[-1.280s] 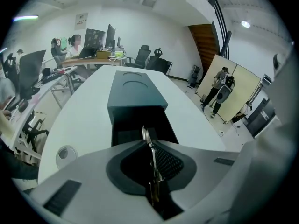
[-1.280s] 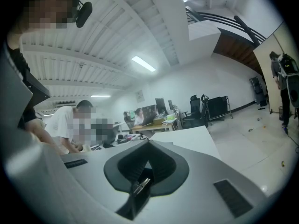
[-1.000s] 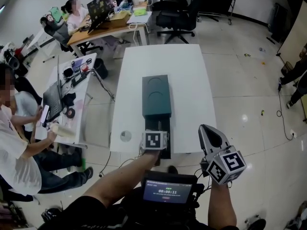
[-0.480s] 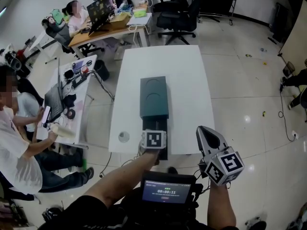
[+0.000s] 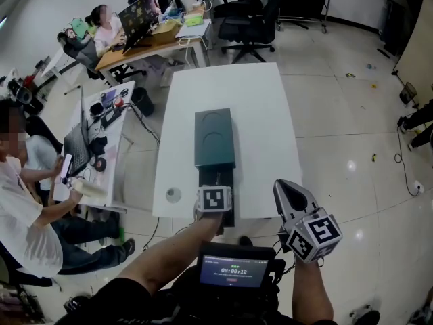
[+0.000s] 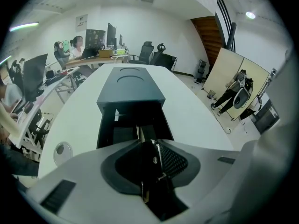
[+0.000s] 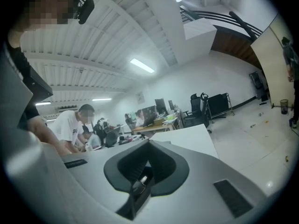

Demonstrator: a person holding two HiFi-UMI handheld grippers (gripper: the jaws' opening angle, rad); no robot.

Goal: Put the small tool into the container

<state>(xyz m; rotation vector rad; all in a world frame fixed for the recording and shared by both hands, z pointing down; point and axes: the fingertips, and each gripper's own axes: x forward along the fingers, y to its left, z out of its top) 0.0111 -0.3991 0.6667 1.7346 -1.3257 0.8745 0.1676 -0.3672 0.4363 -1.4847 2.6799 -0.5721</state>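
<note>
A dark green container (image 5: 214, 137) lies along the middle of the white table (image 5: 264, 127), with its drawer (image 5: 228, 181) pulled out toward me. My left gripper (image 5: 216, 189) is over the open drawer at the table's near edge, mostly hidden under its marker cube. In the left gripper view its jaws (image 6: 148, 146) stand a narrow slit apart and are opening. A thin tan tool (image 6: 139, 133) runs between them and points into the drawer (image 6: 119, 134). My right gripper (image 5: 287, 187) hangs off the table's near right corner, shut and empty (image 7: 142, 171).
A small round disc (image 5: 174, 194) lies at the table's near left corner. A cluttered side desk (image 5: 101, 120) with seated people stands to the left, and office chairs (image 5: 247, 19) beyond the far end. A screen device (image 5: 235, 271) sits at my chest.
Both grippers stay almost where they were. Only the view has shifted slightly.
</note>
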